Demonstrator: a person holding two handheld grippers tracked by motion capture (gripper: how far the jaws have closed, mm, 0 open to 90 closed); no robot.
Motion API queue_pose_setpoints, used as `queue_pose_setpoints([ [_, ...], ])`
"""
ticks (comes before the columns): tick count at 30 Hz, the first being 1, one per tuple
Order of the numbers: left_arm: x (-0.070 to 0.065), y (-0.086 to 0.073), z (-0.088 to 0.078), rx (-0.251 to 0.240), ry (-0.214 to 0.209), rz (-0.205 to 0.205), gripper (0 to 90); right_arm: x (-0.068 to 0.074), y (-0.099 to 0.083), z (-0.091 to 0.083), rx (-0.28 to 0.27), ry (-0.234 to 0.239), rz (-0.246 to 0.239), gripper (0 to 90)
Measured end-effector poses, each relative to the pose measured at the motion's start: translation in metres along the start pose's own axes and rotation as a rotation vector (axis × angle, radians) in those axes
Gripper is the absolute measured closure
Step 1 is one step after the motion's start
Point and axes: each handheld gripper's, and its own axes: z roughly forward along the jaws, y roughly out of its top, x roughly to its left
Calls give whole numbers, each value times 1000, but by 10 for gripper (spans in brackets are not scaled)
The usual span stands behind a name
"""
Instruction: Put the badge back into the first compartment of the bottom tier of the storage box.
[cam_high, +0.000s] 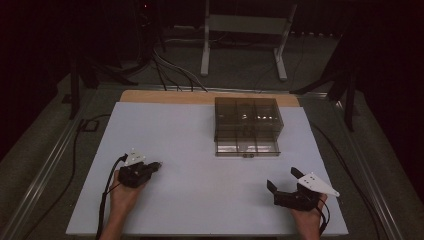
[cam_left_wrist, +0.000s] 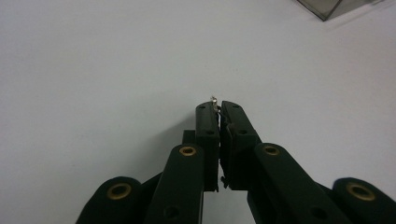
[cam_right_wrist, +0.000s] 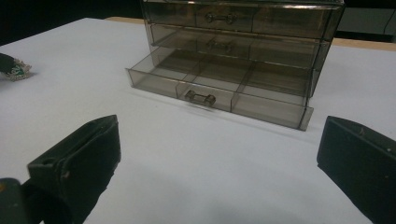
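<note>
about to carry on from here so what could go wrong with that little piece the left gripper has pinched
The left gripper pinches the small metal piece only at its very tips, so it may slip out on the way. The clear drawer box has its bottom drawer pulled out and split into small compartments; a drop from height could bounce it into the wrong one. The right gripper sits open and apart from the box, which could slide if bumped.
</note>
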Motion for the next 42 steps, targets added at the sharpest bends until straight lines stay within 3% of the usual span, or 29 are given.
queue_pose_setpoints([
  [5,0,0,1,7,-4,3,879,0,0,0,0,1,0,0],
  [23,5,2,-5,-24,-17,-51,883,0,0,0,1,2,1,0],
  [42,2,7,-12,-47,-26,-53,884,-1,0,0,1,1,2,0],
])
